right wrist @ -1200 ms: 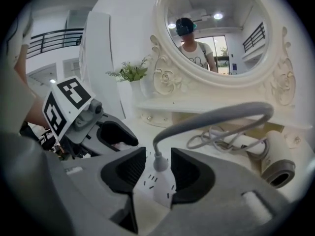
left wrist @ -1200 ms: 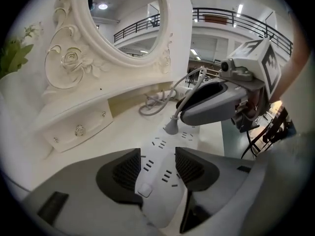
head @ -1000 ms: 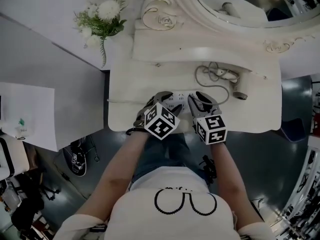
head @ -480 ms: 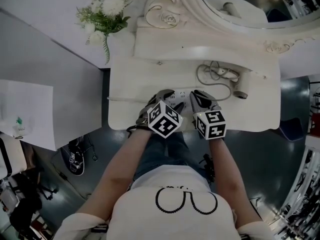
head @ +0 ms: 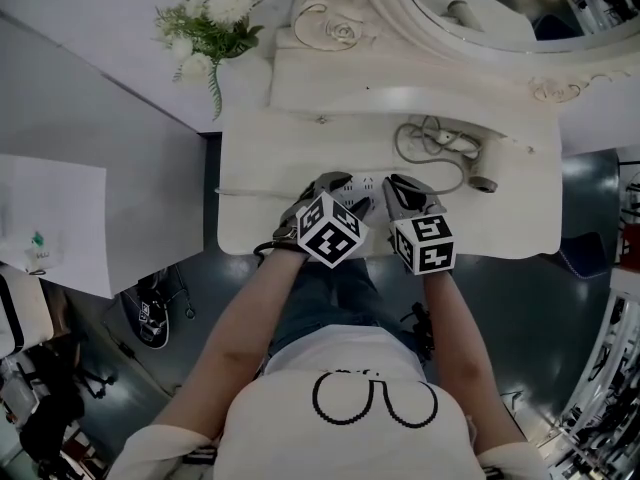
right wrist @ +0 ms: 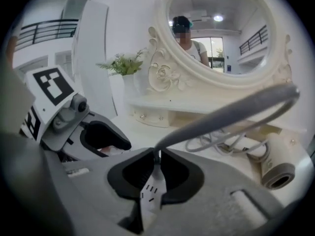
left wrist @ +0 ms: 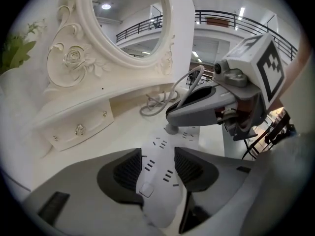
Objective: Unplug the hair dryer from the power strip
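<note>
The power strip [head: 363,187] lies flat on the white counter [head: 270,168], near its front edge, btwn the two grippers. Only a short bit of it shows in the head view. The hair dryer's plug [right wrist: 157,163] sits in a socket toward the strip's far end. Its grey cord [right wrist: 221,114] rises up and to the right, then joins loose coils by the hair dryer [right wrist: 275,172]. The dryer lies on its side at the counter's rear right, one round open end facing the right gripper view, well apart from the strip.

The right gripper [head: 402,192] comes down at a slant over the plug. Its jaws are closing: the dark pads sit either side of the plug w/ hardly any gap left, pinching it where the cord comes out. The left gripper [left wrist: 158,154] is just beside it, also angled down. Its jaws straddle the strip's near part across its width, pads against both long edges, pinching the strip itself. The two gripper bodies are near each other, not seen touching.

Behind stands an ornate white vanity back w/ a small drawer [left wrist: 78,129] under a carved oval mirror [left wrist: 128,18]. A person shows in the glass in the right gripper view. White flowers [head: 212,20] w/ green leaves stand at the rear left, off the counter's corner.
</note>
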Demonstrator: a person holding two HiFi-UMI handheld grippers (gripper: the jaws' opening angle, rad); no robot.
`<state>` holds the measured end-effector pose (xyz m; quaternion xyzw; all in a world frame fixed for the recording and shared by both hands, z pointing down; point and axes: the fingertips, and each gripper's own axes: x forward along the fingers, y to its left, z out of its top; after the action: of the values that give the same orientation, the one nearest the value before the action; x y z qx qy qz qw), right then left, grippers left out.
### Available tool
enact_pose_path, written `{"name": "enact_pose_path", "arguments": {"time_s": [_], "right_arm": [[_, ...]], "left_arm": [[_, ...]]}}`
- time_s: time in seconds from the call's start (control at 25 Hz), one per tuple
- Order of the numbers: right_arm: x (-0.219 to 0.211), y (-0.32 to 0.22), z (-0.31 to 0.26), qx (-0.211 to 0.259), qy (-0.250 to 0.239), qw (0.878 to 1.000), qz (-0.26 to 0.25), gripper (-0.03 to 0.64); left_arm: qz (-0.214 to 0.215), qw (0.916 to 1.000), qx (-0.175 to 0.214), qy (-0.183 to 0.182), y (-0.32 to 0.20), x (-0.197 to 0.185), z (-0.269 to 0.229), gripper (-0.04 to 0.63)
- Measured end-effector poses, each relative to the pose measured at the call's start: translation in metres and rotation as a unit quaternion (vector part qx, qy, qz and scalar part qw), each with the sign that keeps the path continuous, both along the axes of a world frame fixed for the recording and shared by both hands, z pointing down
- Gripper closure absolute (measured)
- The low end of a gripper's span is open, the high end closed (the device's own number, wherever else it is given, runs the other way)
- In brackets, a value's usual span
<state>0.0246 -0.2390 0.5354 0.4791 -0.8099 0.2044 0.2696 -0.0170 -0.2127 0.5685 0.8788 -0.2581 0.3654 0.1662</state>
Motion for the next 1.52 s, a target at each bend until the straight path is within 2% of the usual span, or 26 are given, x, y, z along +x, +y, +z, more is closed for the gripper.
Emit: {"name": "enact_pose_path", "arguments": {"time_s": [0.12, 0.28, 0.32, 0.48, 0.56, 0.76, 0.96, 1.04, 1.16, 1.24, 1.28, 1.36, 1.44, 1.52], "right_arm": [[0.003, -0.004, -0.005, -0.018, -0.066, 0.997, 0.033, 0.575], [0.008, 0.000, -0.008, -0.015, -0.104, 0.993, 0.054, 0.578], [0.008, 0.002, -0.008, -0.012, -0.095, 0.994, 0.050, 0.580], [-0.001, 0.006, -0.010, 0.014, 0.000, 1.000, -0.001, 0.586], [-0.001, -0.001, -0.011, 0.017, 0.006, 1.000, -0.002, 0.592], [0.006, -0.017, -0.012, -0.006, -0.103, 0.993, 0.062, 0.597], [0.013, -0.003, -0.014, -0.018, -0.136, 0.988, 0.065, 0.597], [0.012, 0.003, -0.014, -0.012, -0.119, 0.991, 0.057, 0.597], [0.003, 0.005, -0.014, 0.014, -0.013, 1.000, 0.002, 0.598], [0.001, 0.000, -0.014, 0.018, 0.005, 1.000, -0.004, 0.597], [0.002, -0.005, -0.014, 0.013, -0.012, 1.000, 0.009, 0.597], [0.008, -0.013, -0.014, -0.006, -0.078, 0.995, 0.054, 0.597], [0.015, -0.015, -0.015, -0.025, -0.145, 0.985, 0.093, 0.597], [0.019, -0.011, -0.016, -0.039, -0.189, 0.975, 0.113, 0.597]], "left_arm": [[-0.005, 1.0000, -0.001, -0.001, 0.000, 0.000, 0.000, 0.388], [-0.012, 0.9999, -0.002, 0.001, -0.001, 0.000, 0.000, 0.390], [-0.010, 1.0000, -0.001, 0.001, -0.001, 0.000, 0.000, 0.393], [0.001, 1.0000, 0.008, 0.002, 0.000, 0.000, -0.001, 0.393], [-0.003, 0.9999, 0.011, 0.002, -0.001, 0.000, 0.000, 0.393], [-0.031, 0.9994, 0.016, -0.001, -0.007, -0.001, 0.001, 0.394], [-0.017, 0.9998, 0.012, 0.001, -0.004, 0.002, 0.000, 0.394], [-0.003, 0.9999, 0.011, 0.000, -0.002, 0.003, 0.001, 0.393], [0.010, 0.9999, 0.008, 0.001, 0.000, 0.003, 0.000, 0.393], [0.010, 0.9999, 0.009, 0.002, 0.000, 0.003, 0.000, 0.394], [0.007, 0.9999, 0.010, 0.002, -0.001, 0.003, 0.000, 0.394], [-0.004, 0.9999, 0.012, 0.000, -0.003, 0.004, 0.000, 0.396], [-0.012, 0.9999, 0.013, -0.001, -0.005, 0.003, 0.000, 0.397], [-0.013, 0.9998, 0.014, 0.000, -0.005, 0.003, 0.000, 0.397]]}}
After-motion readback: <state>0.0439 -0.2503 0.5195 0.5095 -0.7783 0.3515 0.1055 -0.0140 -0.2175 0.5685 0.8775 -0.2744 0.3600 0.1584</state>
